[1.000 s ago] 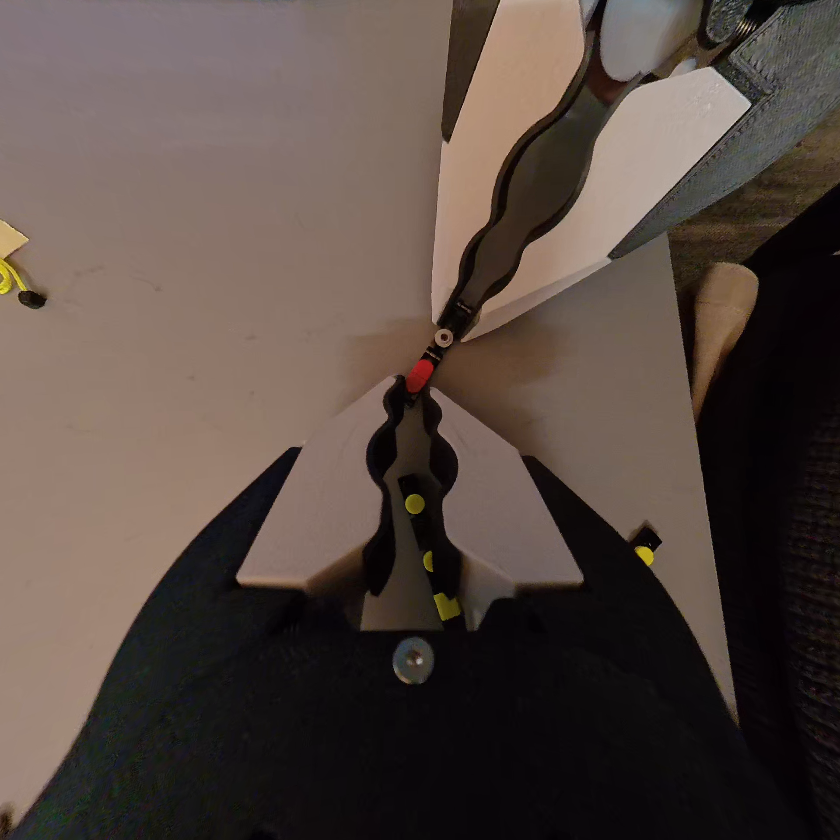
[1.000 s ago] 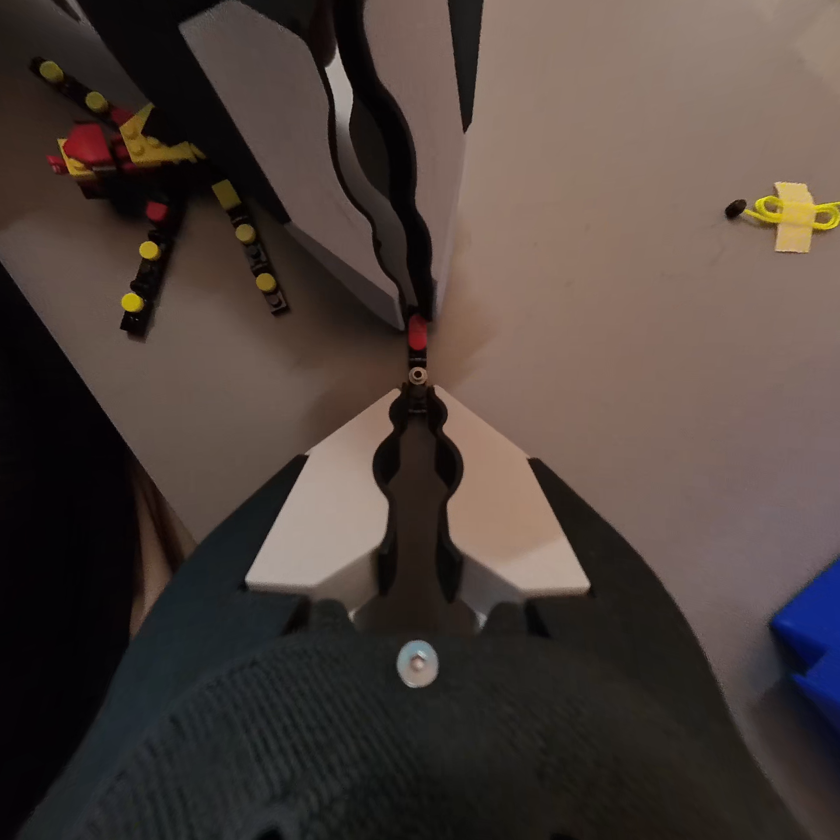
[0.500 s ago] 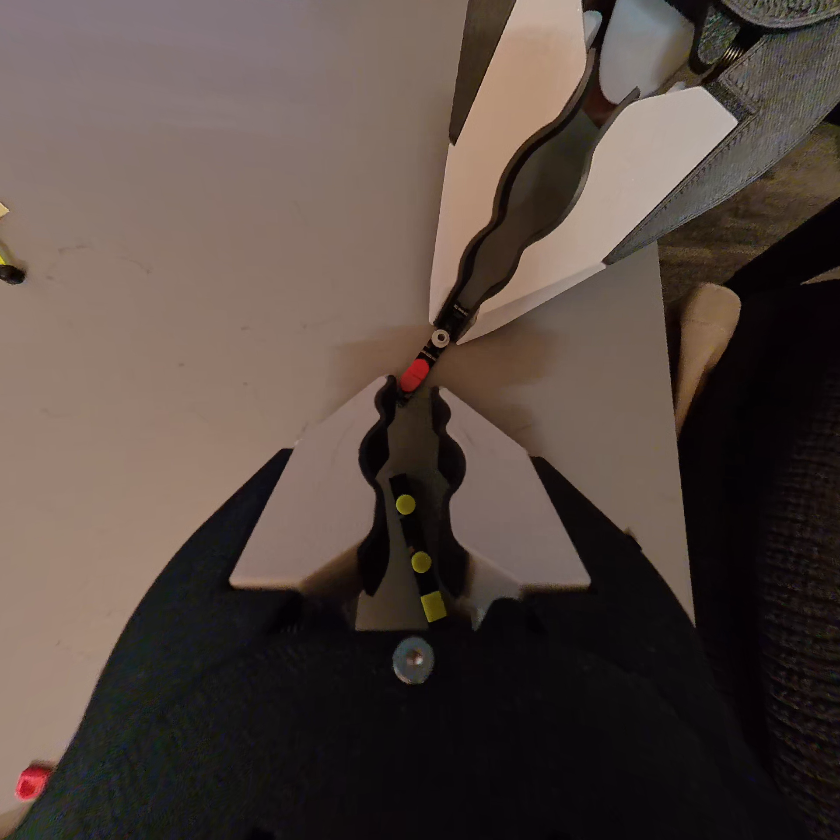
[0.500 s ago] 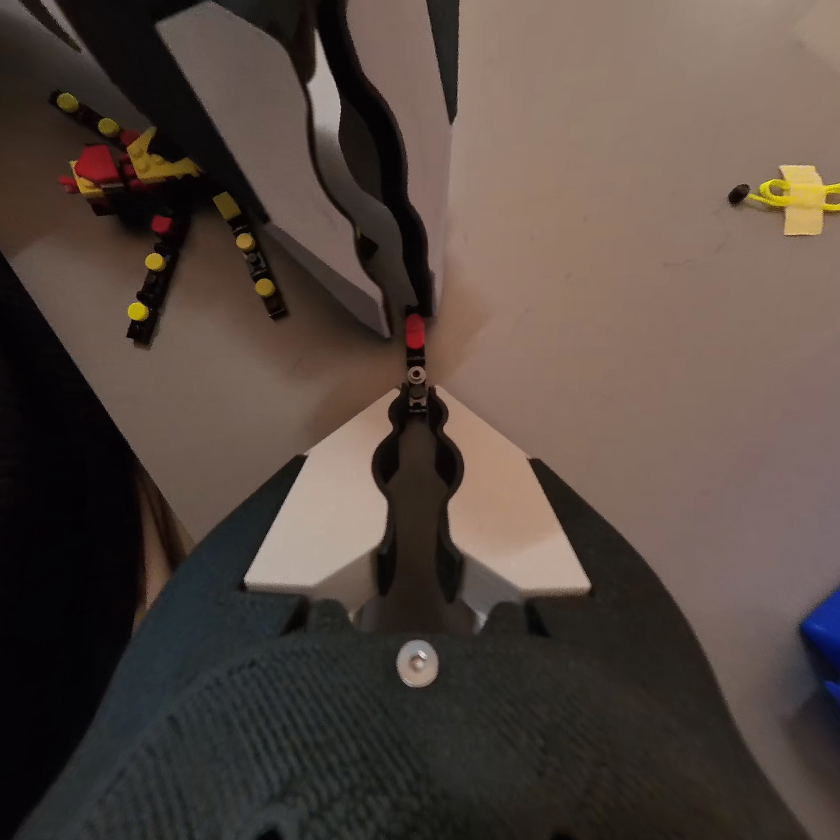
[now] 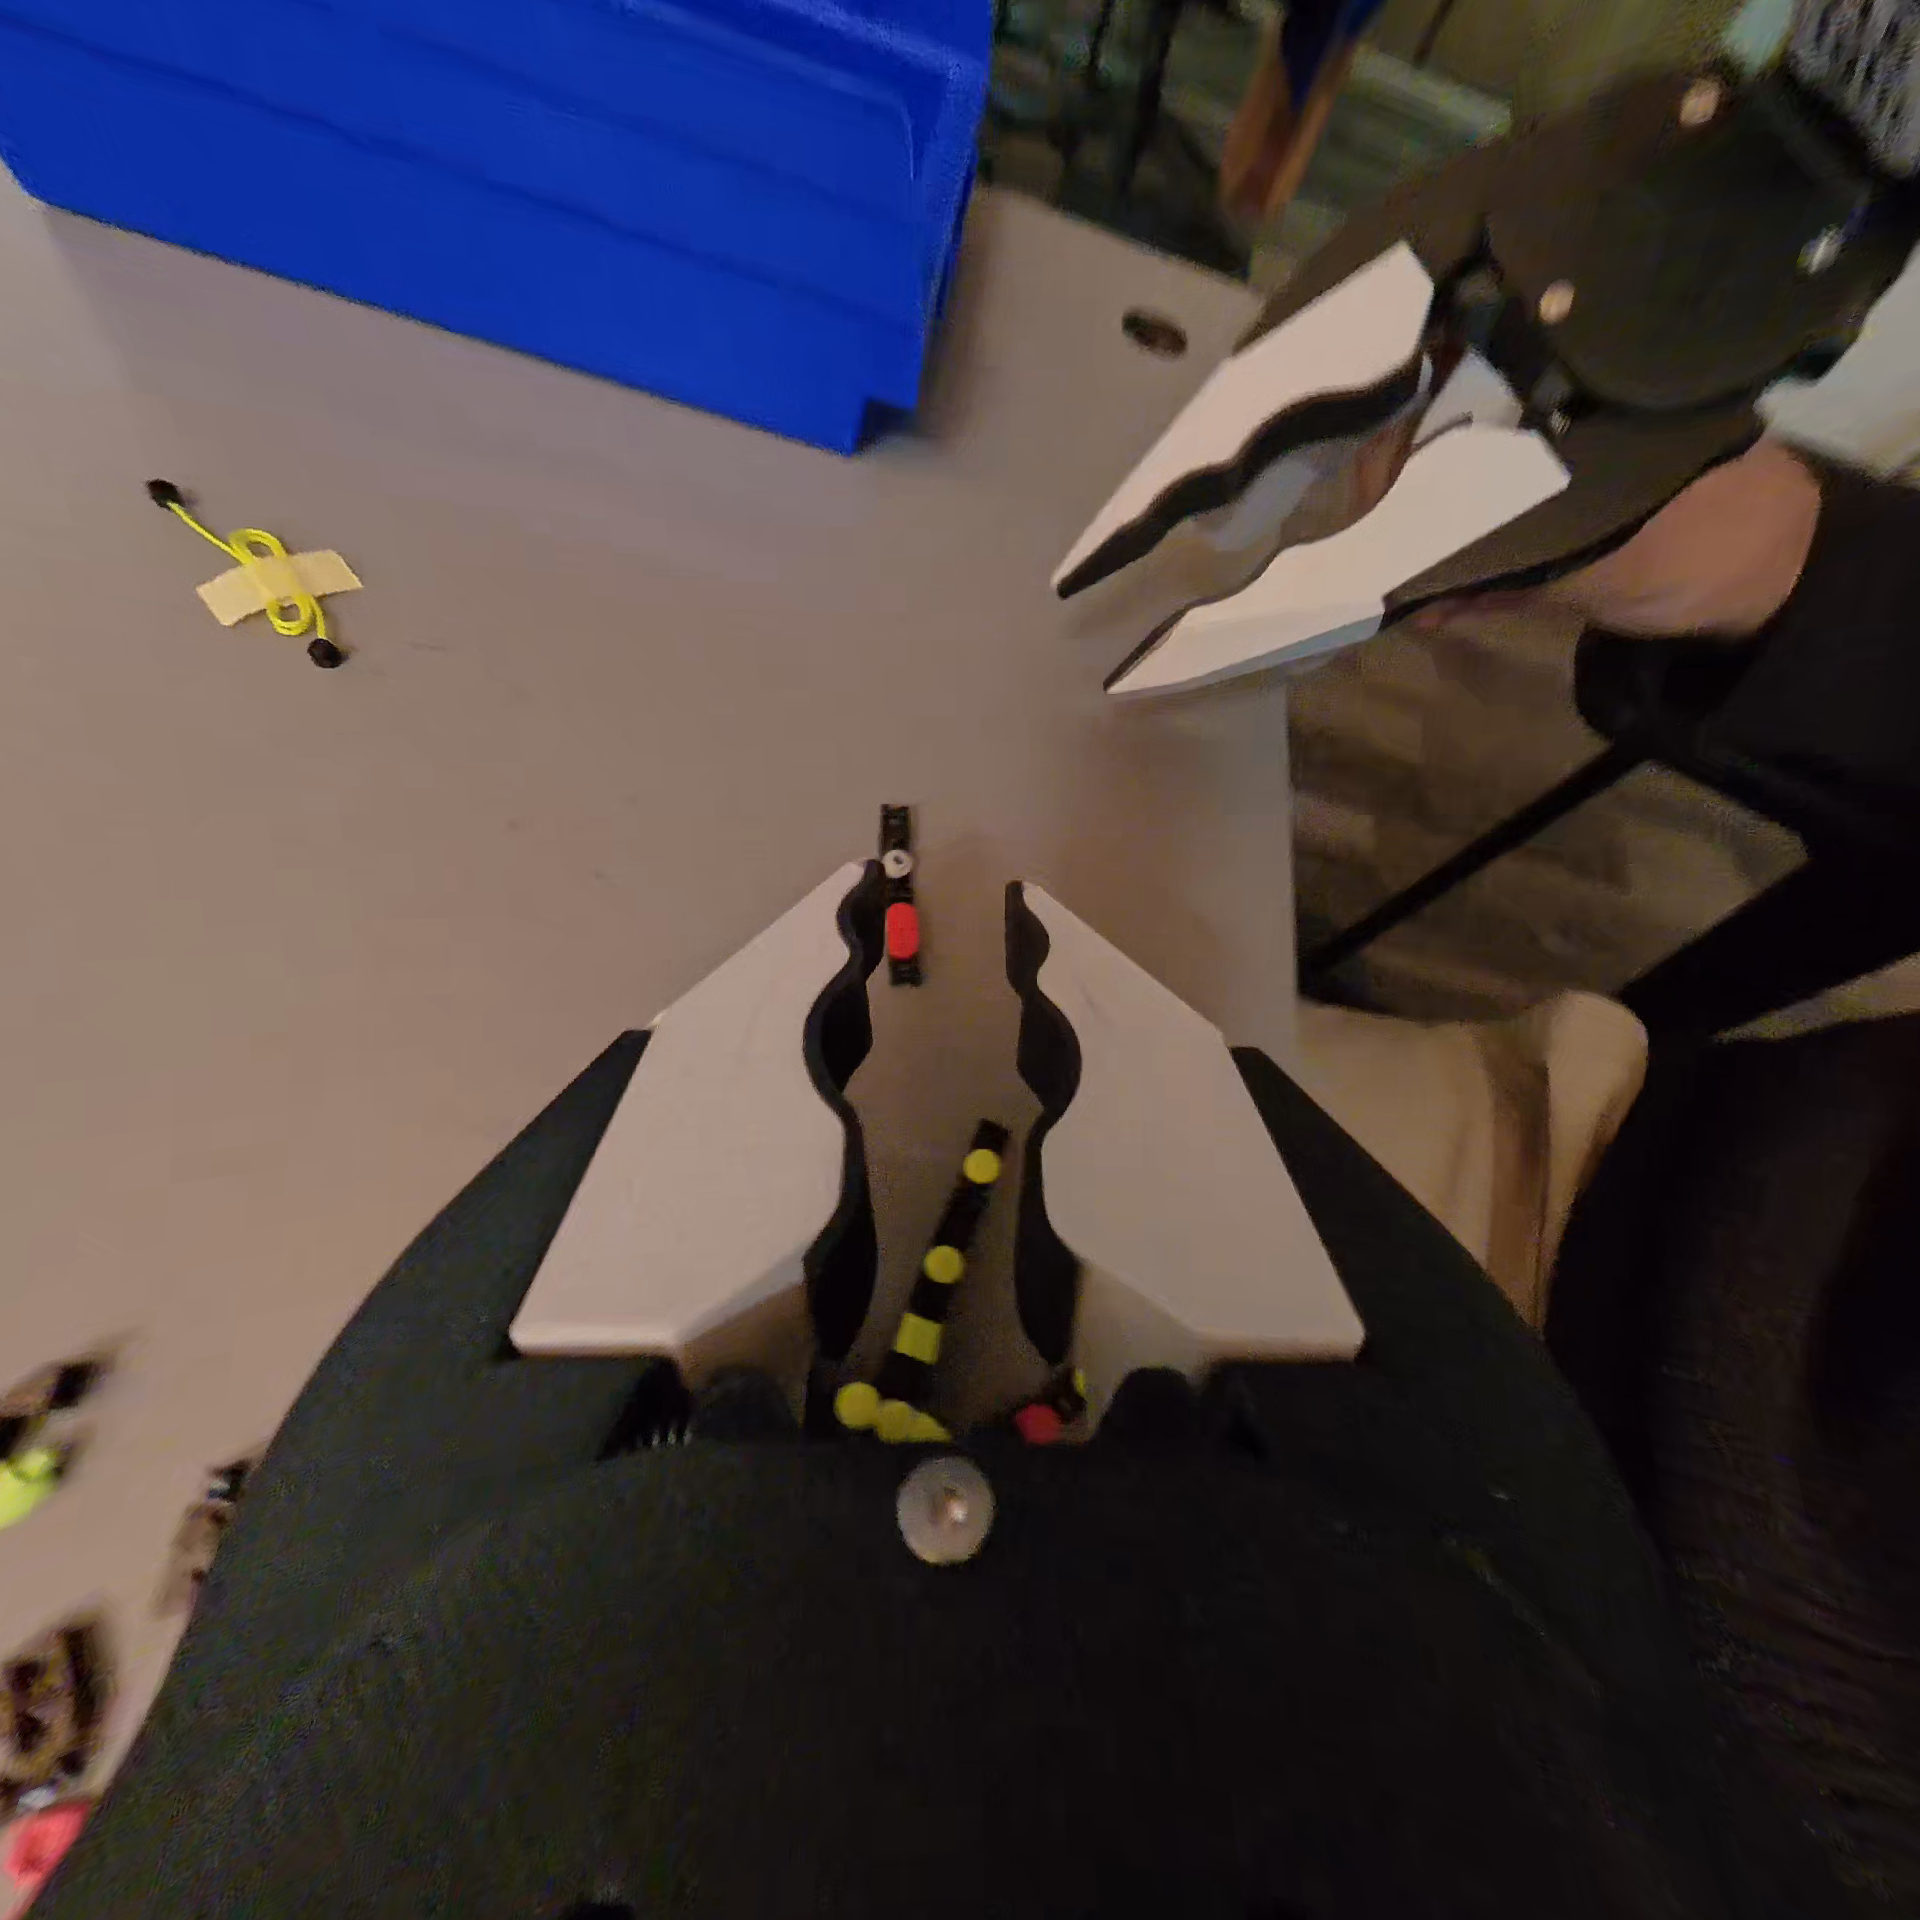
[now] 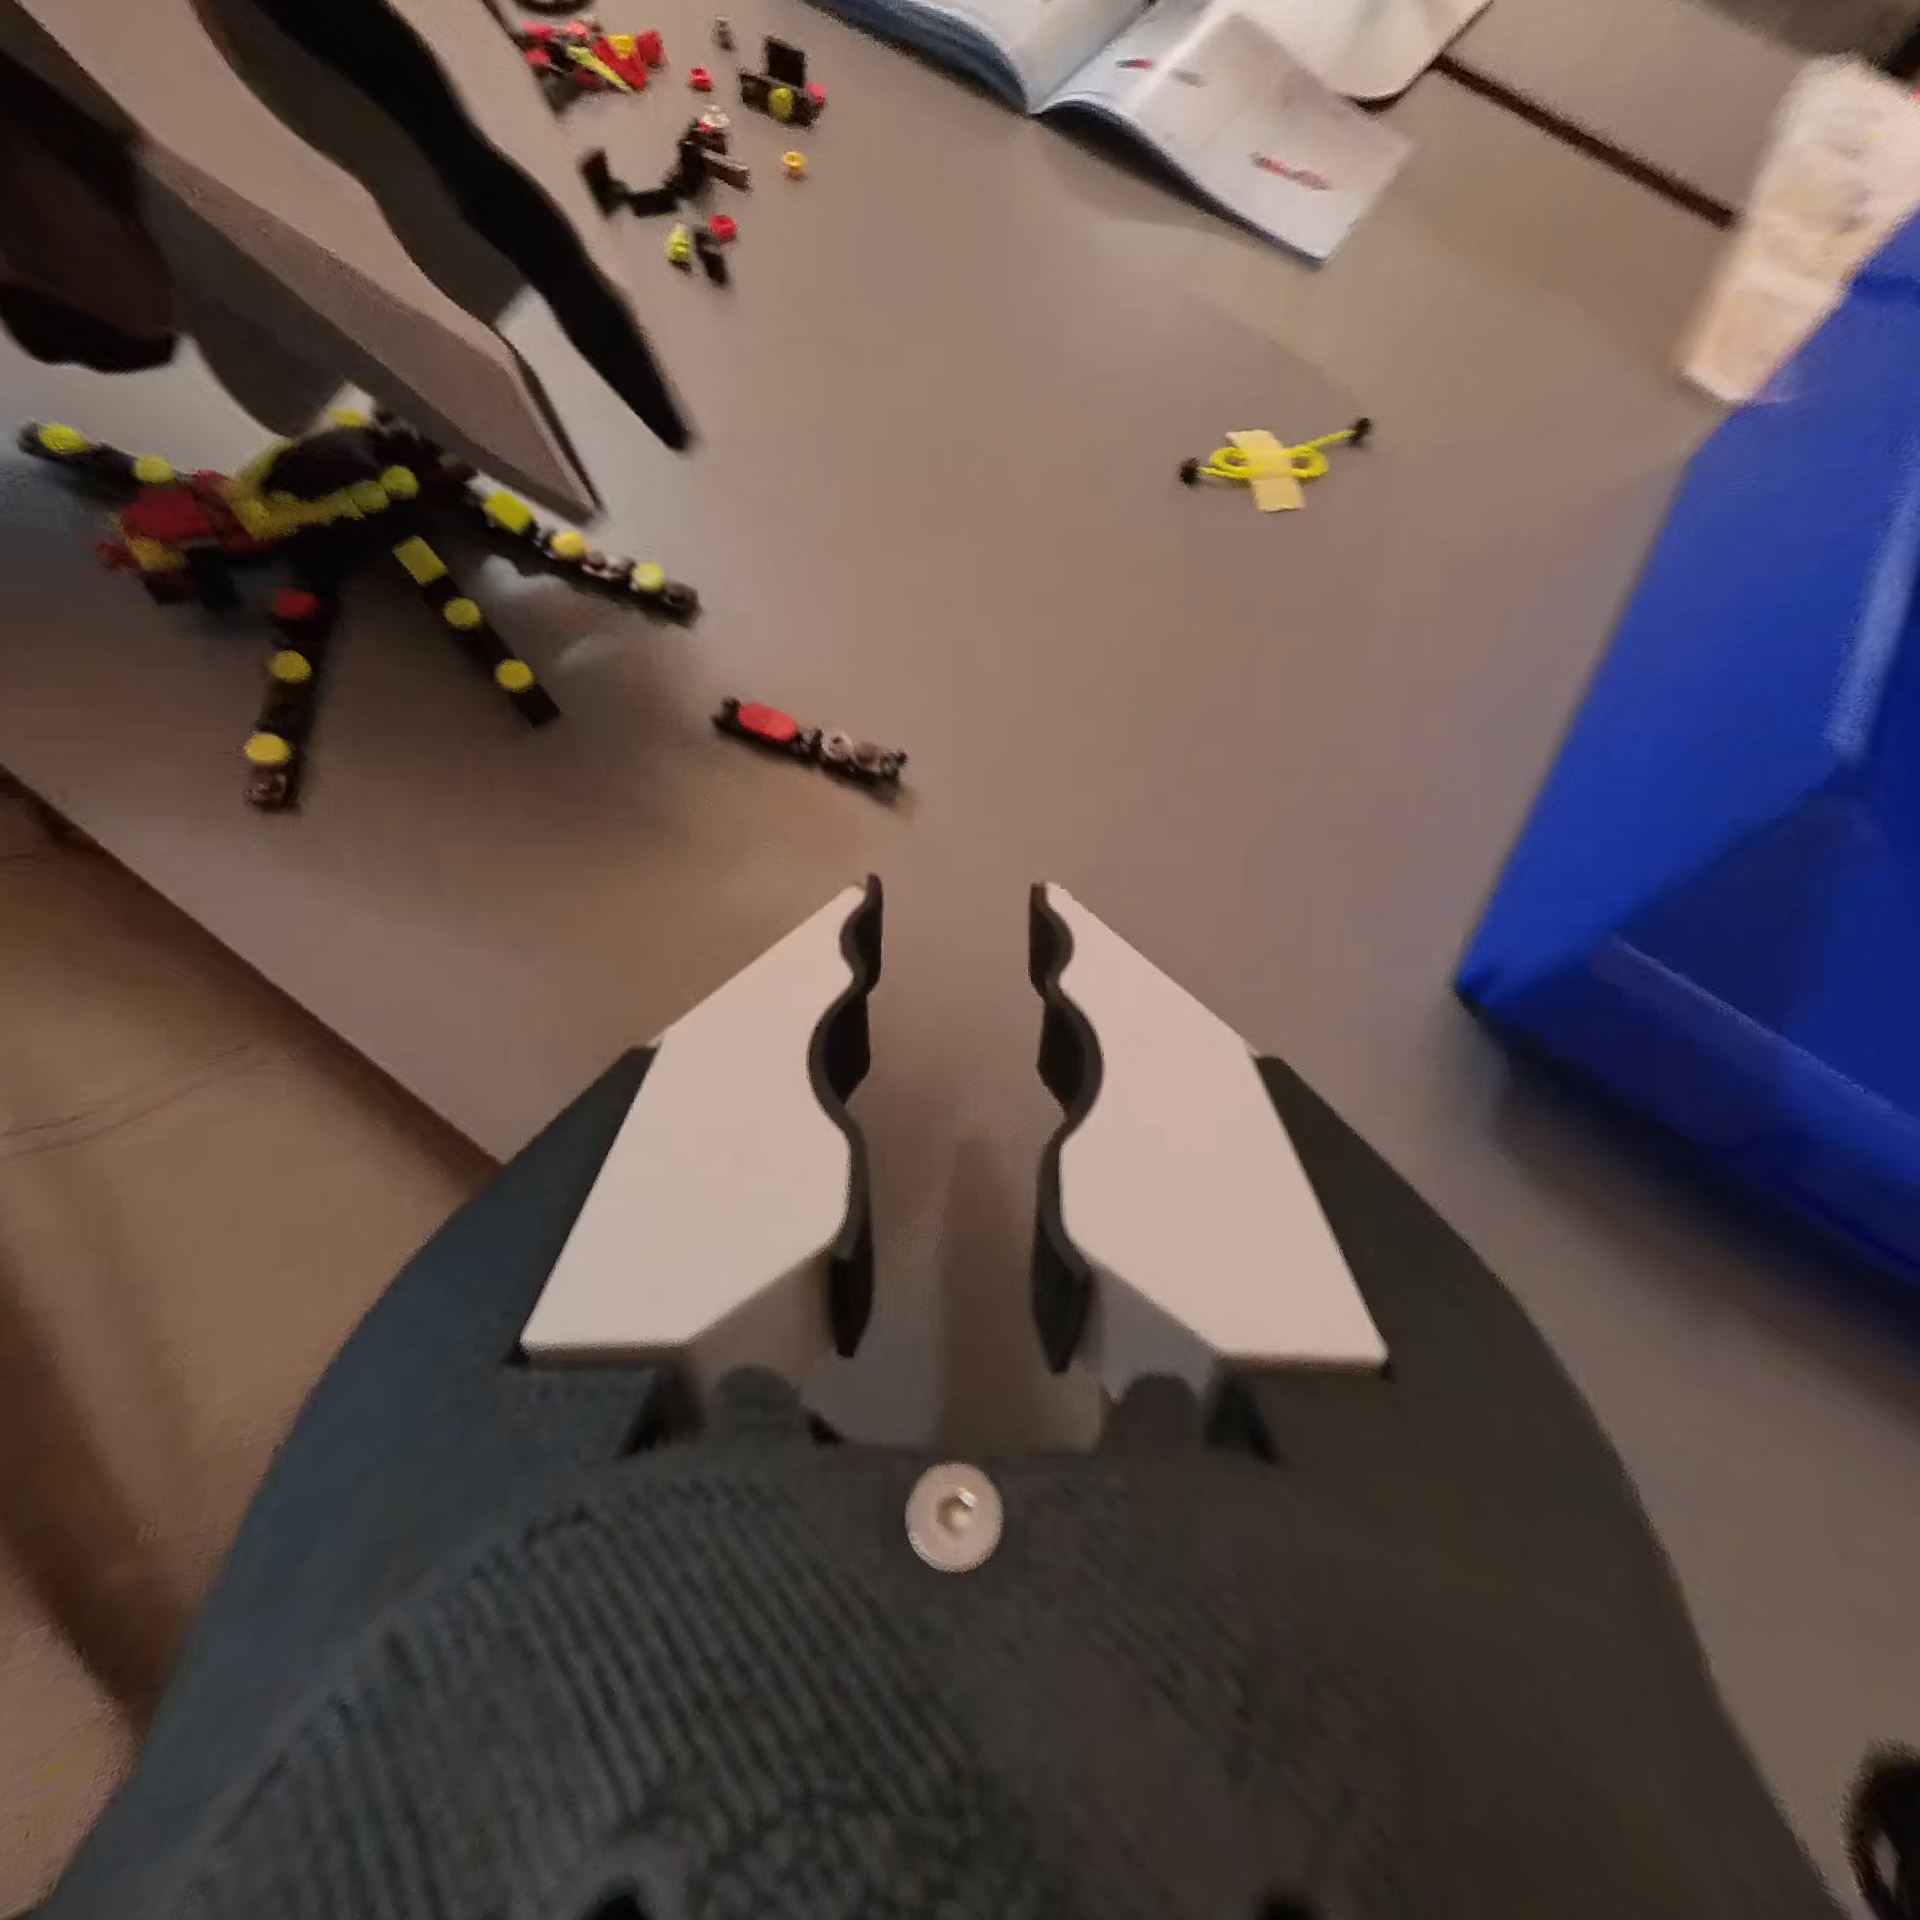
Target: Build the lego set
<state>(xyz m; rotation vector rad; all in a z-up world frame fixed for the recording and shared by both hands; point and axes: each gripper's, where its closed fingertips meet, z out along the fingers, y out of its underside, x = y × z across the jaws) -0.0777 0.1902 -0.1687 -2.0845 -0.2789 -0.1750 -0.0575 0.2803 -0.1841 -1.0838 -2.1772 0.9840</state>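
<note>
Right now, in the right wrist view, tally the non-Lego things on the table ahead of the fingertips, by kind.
Blue bin: 1
Open booklet: 1
Taped yellow cord: 1
Pale blurred item behind the bin: 1
Total: 4

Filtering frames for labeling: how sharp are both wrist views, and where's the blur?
Left wrist view: centre fairly sharp, the black strip by the open left claw is crisp; the right claw and the edges smear. Right wrist view: motion-blurred throughout, spider model and booklet soft; open right claw sharpest. Both dim, warm, wide-angle bent.
</note>
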